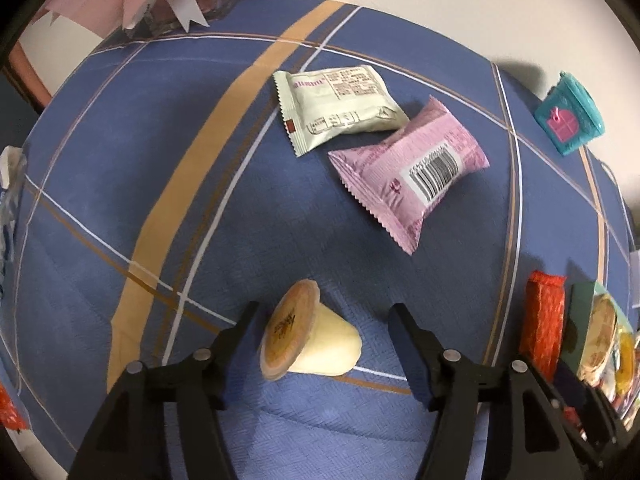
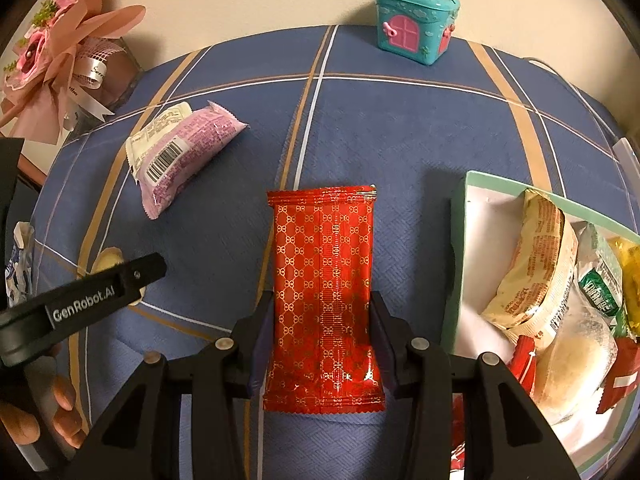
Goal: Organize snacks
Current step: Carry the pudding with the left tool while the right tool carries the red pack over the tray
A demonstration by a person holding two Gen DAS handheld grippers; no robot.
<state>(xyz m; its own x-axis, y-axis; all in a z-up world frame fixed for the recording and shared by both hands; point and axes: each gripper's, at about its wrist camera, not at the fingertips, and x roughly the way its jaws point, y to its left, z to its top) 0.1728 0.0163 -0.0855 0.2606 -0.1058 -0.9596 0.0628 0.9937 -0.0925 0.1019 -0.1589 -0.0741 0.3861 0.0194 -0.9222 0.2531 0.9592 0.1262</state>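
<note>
A pale yellow pudding cup (image 1: 312,340) with an orange lid lies on its side on the blue checked cloth (image 1: 120,200). My left gripper (image 1: 324,310) stands open around it, and neither pad touches it. In the right wrist view one of its fingers (image 2: 120,280) covers most of the cup (image 2: 106,260). My right gripper (image 2: 322,296) is shut on a long red packet with a gold pattern (image 2: 324,280), gripping its two long edges. That red packet (image 1: 544,320) hangs upright beside a mint-green box (image 2: 460,240) holding several snacks.
A purple packet (image 1: 408,172) and a pale green packet (image 1: 340,104) lie together on the cloth. A teal toy house (image 2: 416,24) stands at the far edge by the wall. A pink bouquet (image 2: 52,60) fills the far left corner. A person's hand (image 2: 60,400) holds the left gripper.
</note>
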